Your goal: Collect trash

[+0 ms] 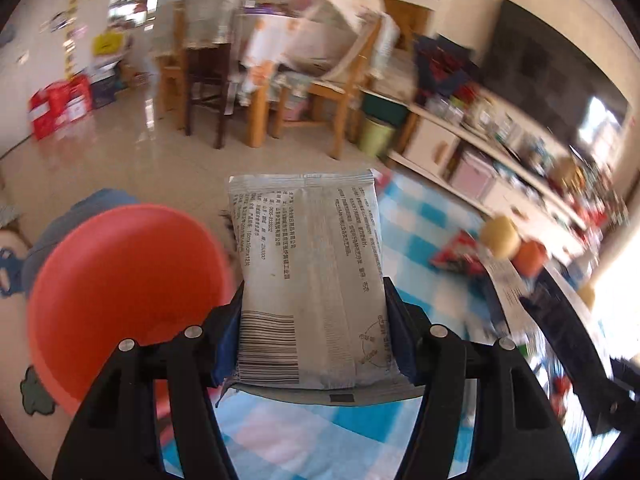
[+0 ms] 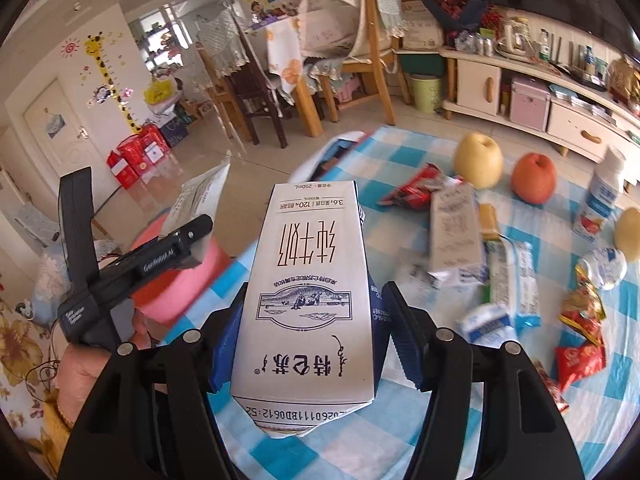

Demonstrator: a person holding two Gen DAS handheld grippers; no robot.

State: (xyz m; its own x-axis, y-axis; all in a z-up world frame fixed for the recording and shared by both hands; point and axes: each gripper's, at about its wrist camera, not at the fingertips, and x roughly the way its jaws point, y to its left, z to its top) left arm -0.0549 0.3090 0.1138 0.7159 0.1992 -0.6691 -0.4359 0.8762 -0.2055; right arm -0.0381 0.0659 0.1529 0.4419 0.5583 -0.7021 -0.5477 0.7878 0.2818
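Note:
My left gripper (image 1: pixel 314 312) is shut on a grey printed packet (image 1: pixel 308 276) and holds it above the table edge, beside a red basin (image 1: pixel 120 292) at the left. In the right wrist view the left gripper (image 2: pixel 192 236) with its packet (image 2: pixel 200 196) hangs over that basin (image 2: pixel 176 280). My right gripper (image 2: pixel 316 320) is shut on a white milk carton (image 2: pixel 308 292), held over the blue checked tablecloth (image 2: pixel 400 160). Red snack wrappers (image 2: pixel 416 188), a flattened carton (image 2: pixel 456 228) and blue-white wrappers (image 2: pixel 516 284) lie on the cloth to the right.
A yellow pear (image 2: pixel 478 160), a red apple (image 2: pixel 534 178), a yogurt bottle (image 2: pixel 604 196) and a yogurt cup (image 2: pixel 604 268) sit on the table. Wooden chairs (image 2: pixel 372 60), a green bin (image 2: pixel 426 92) and a white cabinet (image 2: pixel 520 92) stand beyond it.

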